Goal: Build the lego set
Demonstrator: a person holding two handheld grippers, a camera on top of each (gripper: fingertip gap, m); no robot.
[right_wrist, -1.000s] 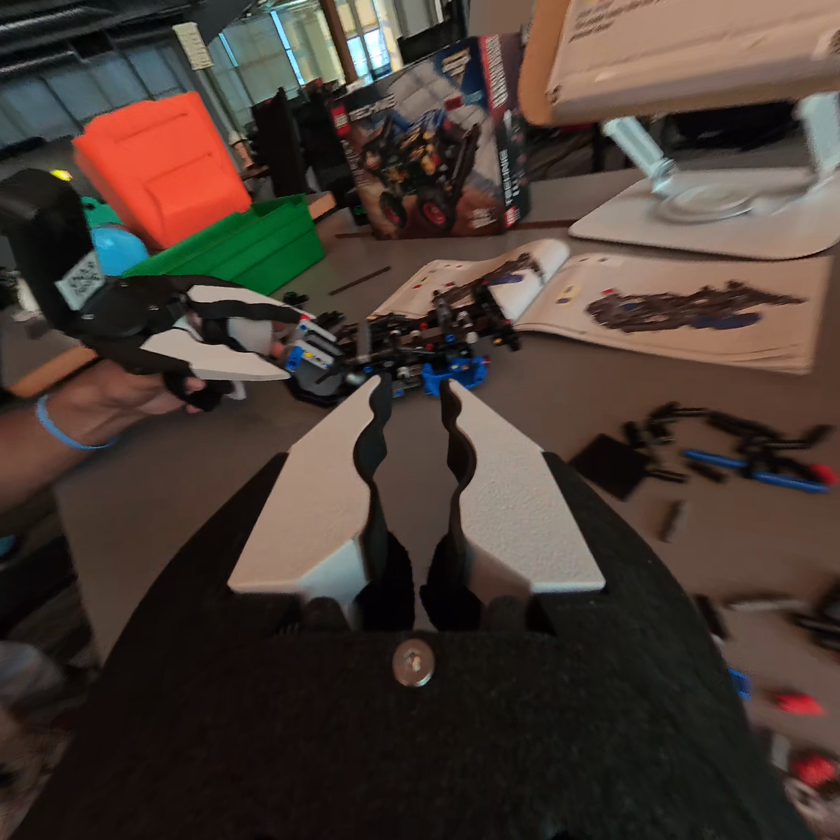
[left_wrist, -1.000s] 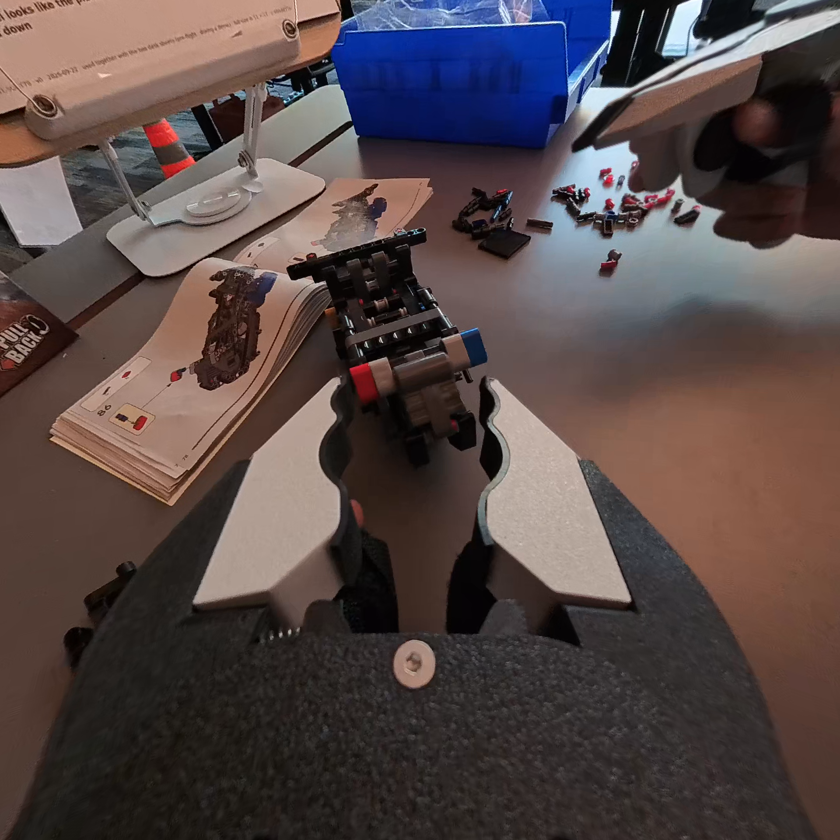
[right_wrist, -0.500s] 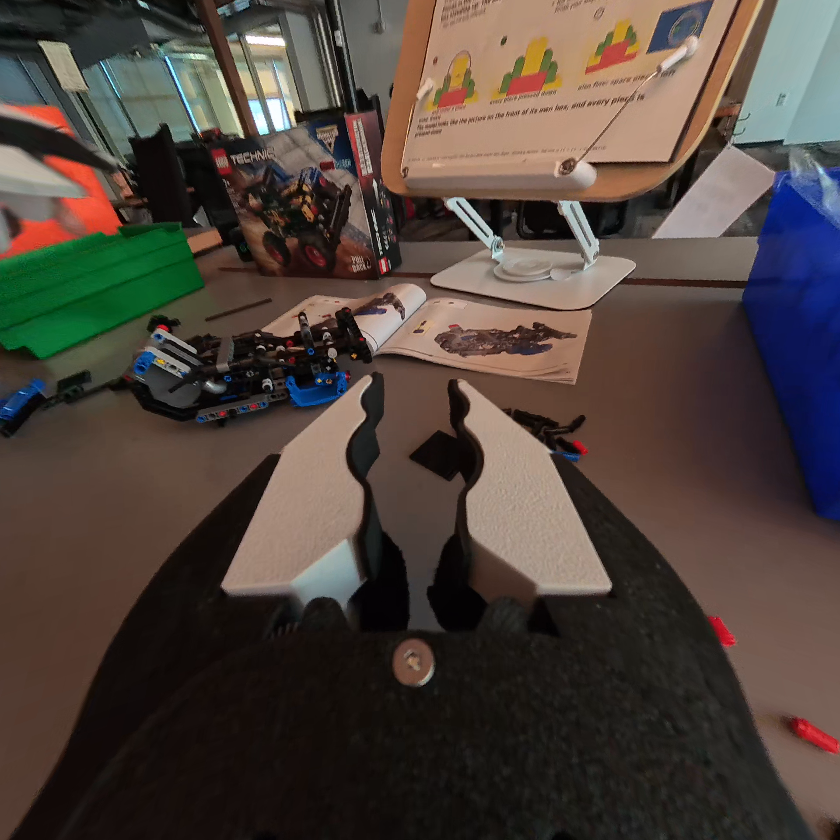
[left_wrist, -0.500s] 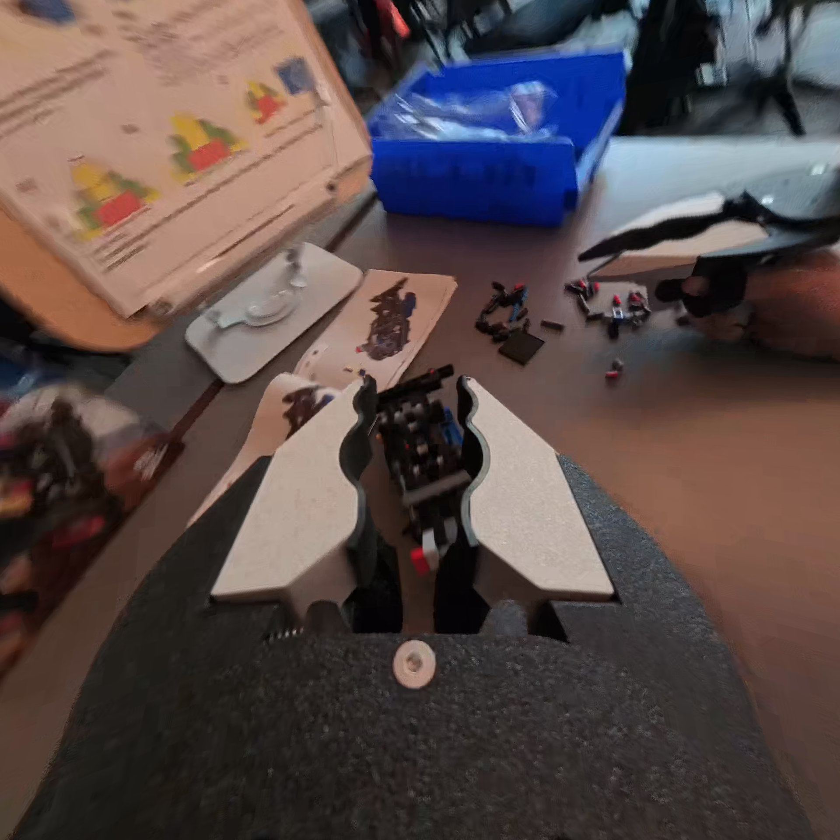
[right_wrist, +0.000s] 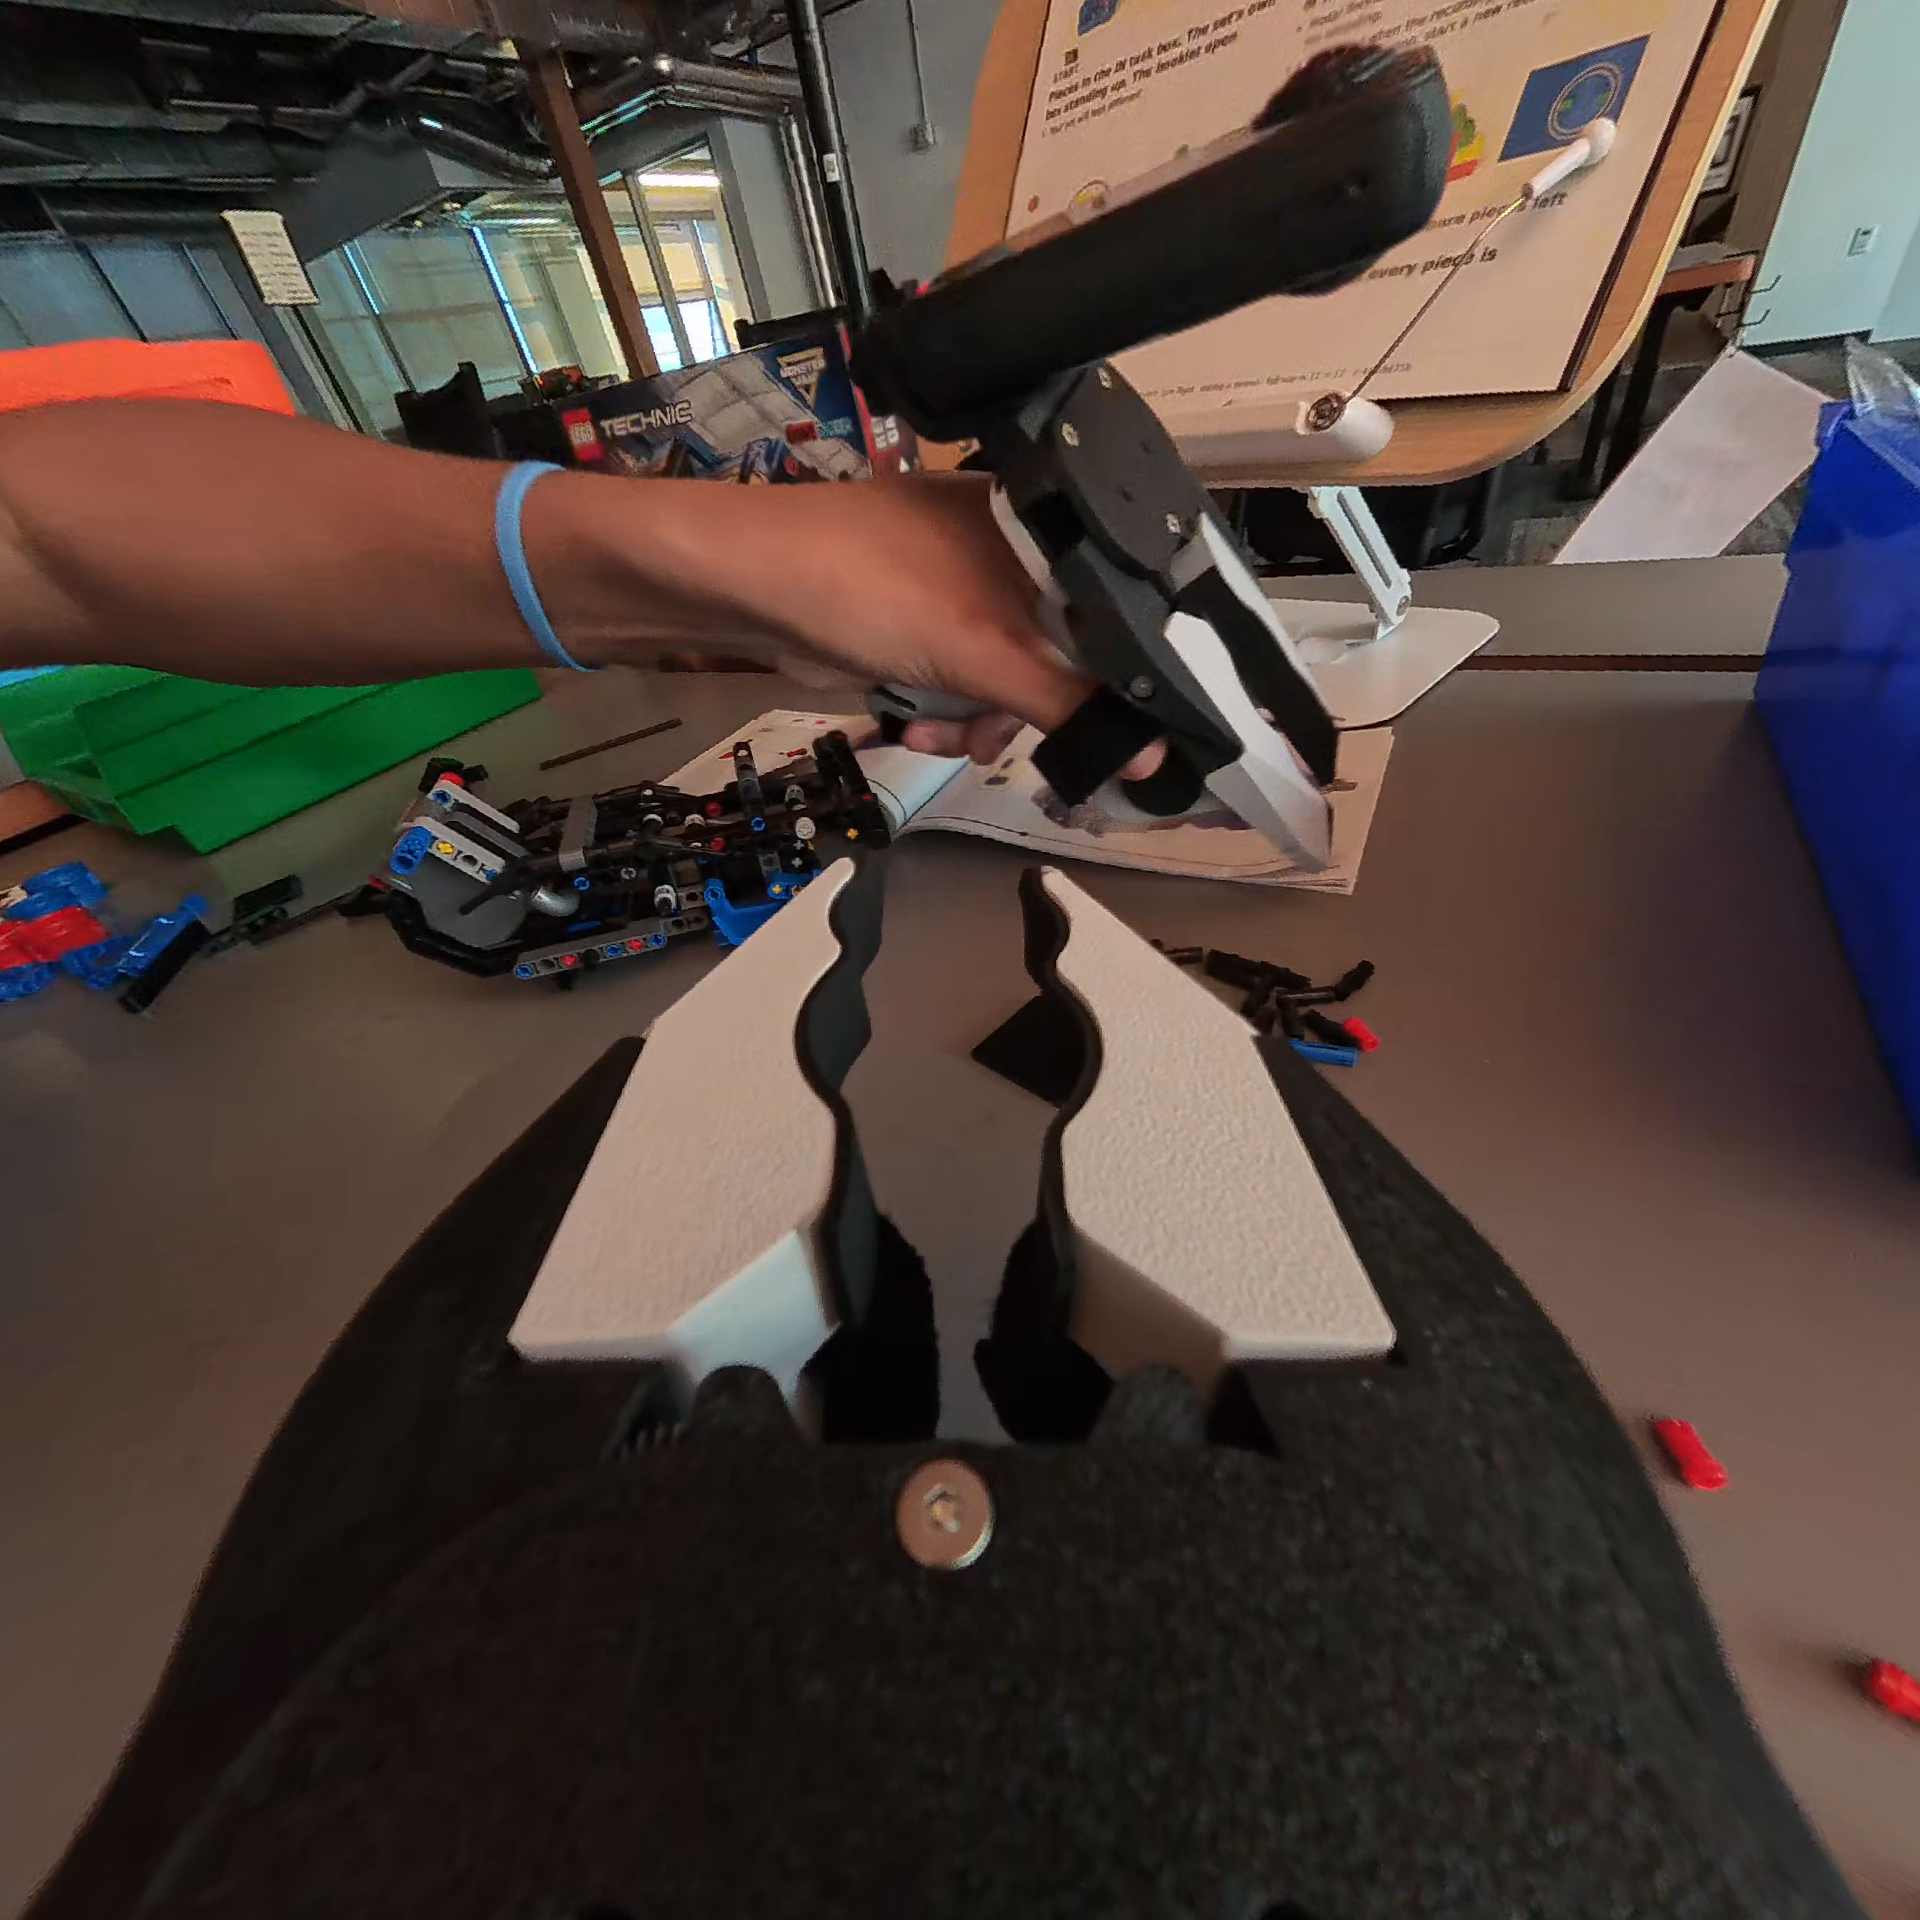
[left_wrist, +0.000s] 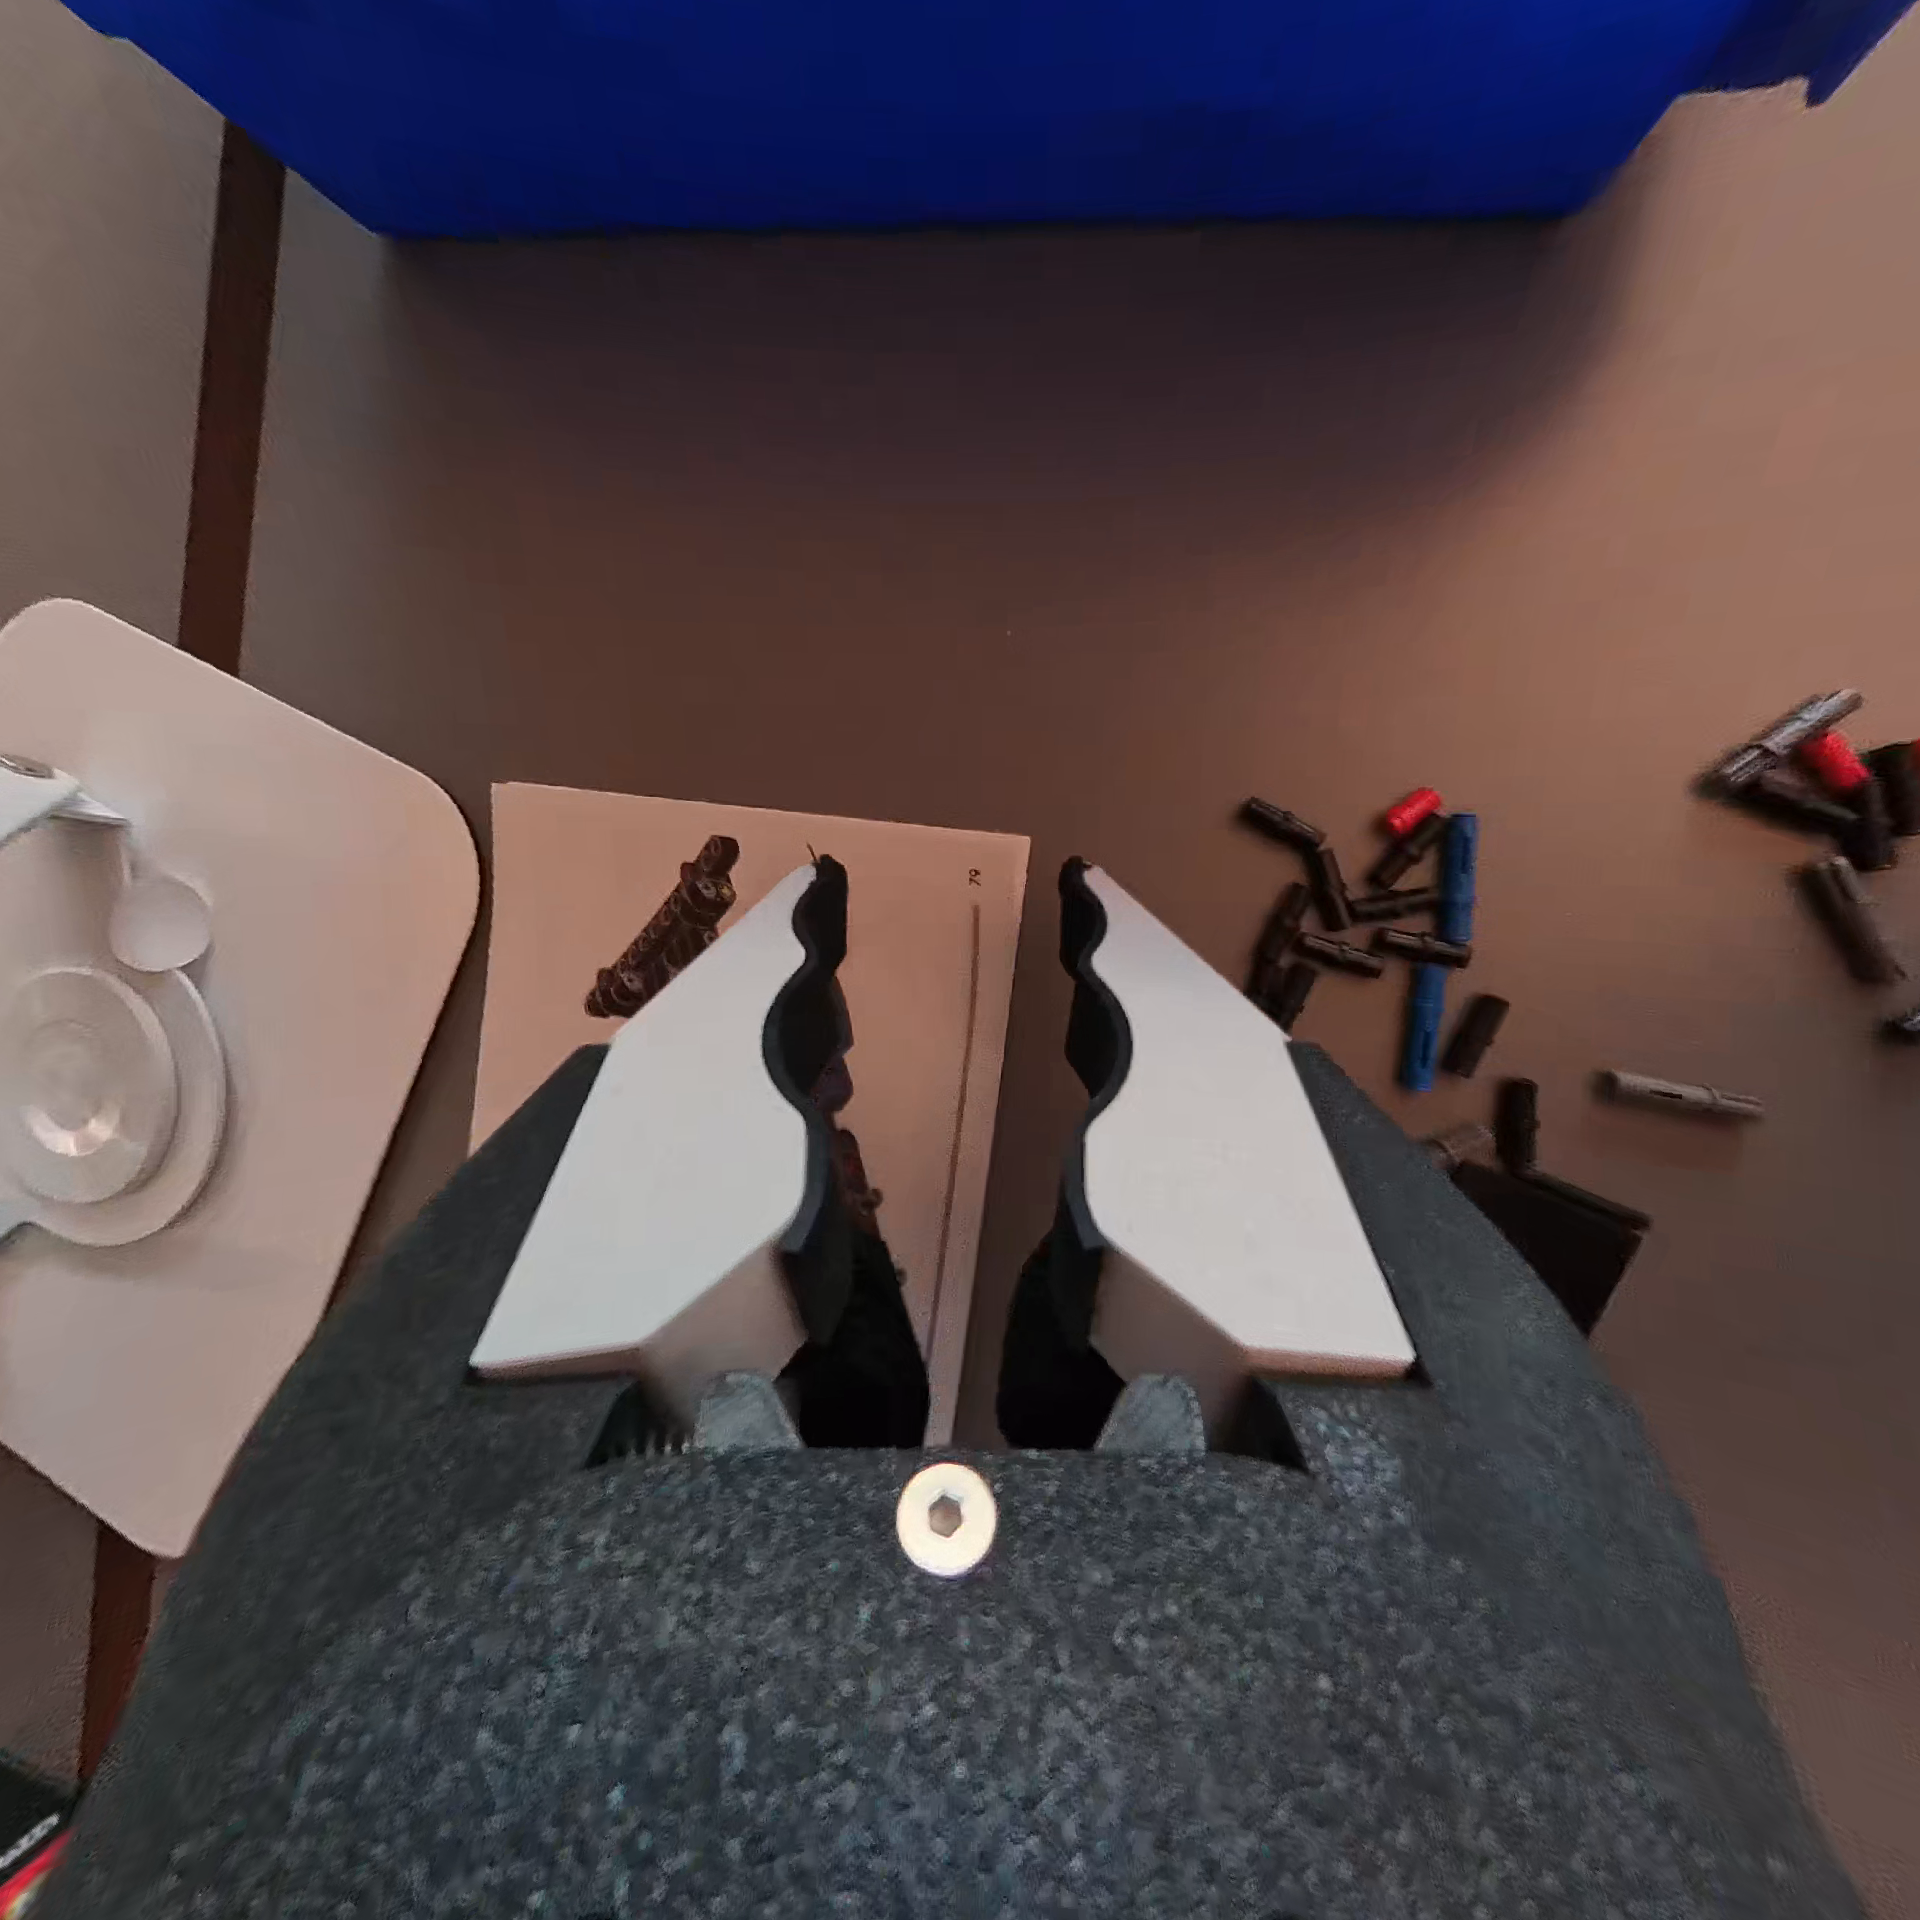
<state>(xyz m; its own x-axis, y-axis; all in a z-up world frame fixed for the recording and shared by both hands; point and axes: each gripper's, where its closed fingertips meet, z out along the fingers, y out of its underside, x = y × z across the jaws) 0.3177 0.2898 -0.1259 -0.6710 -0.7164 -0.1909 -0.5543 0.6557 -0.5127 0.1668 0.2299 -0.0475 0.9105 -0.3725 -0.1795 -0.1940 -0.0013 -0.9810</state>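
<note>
your left gripper (left_wrist: 954,873) points down over the open instruction booklet (left_wrist: 914,873), fingers spread and holding nothing. your right gripper (right_wrist: 948,883) hangs low over the table (right_wrist: 1558,1039), fingers parted and holding nothing. the part-built lego car (right_wrist: 623,873) lies on the table beside the booklet, loose pins (left_wrist: 1351,914) near the blue bin (left_wrist: 935,104).

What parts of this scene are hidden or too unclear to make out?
- Blue bin, left wrist view: cut off by the top edge, contents unseen.
- Booklet, left wrist view: its drawing is mostly behind the left gripper.
- Booklet's open page, right wrist view: partly covered by that gripper and the hand.
- Red pieces, right wrist view: blurred, shape unclear.
</note>
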